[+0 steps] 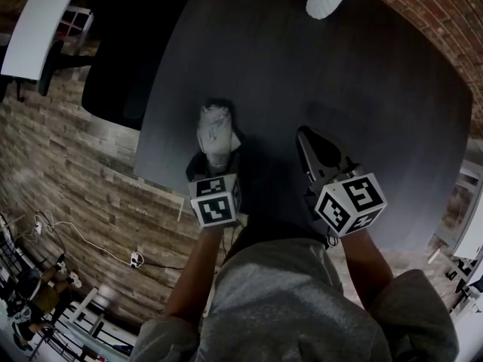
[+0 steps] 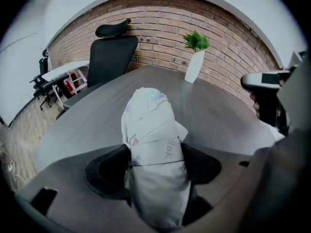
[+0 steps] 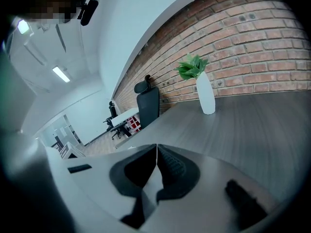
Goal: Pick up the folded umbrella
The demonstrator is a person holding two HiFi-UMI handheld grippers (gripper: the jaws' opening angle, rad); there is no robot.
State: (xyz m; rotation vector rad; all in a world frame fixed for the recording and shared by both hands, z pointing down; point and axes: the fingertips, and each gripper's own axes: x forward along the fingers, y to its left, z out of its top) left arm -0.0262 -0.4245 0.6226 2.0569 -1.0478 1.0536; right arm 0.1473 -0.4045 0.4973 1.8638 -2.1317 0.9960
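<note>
The folded umbrella [image 1: 215, 130], pale with faint print, lies on the dark table [image 1: 355, 81]. A strap around it bears letters that look like "Vok". The left gripper [image 1: 215, 163] has its fingers spread wide on either side of the umbrella's near end. The right gripper [image 1: 313, 145] hangs beside it, fingers closed together on nothing.

**Brick-walled office, desk plant in place**

A white vase [image 2: 193, 67] holding a green plant [image 2: 196, 41] stands at the far side of a dark grey table [image 2: 97, 115], near the brick wall [image 2: 160, 18]. A black office chair [image 2: 111, 57] sits at the table's far left edge, with a white desk [image 2: 63, 69] further left.
</note>
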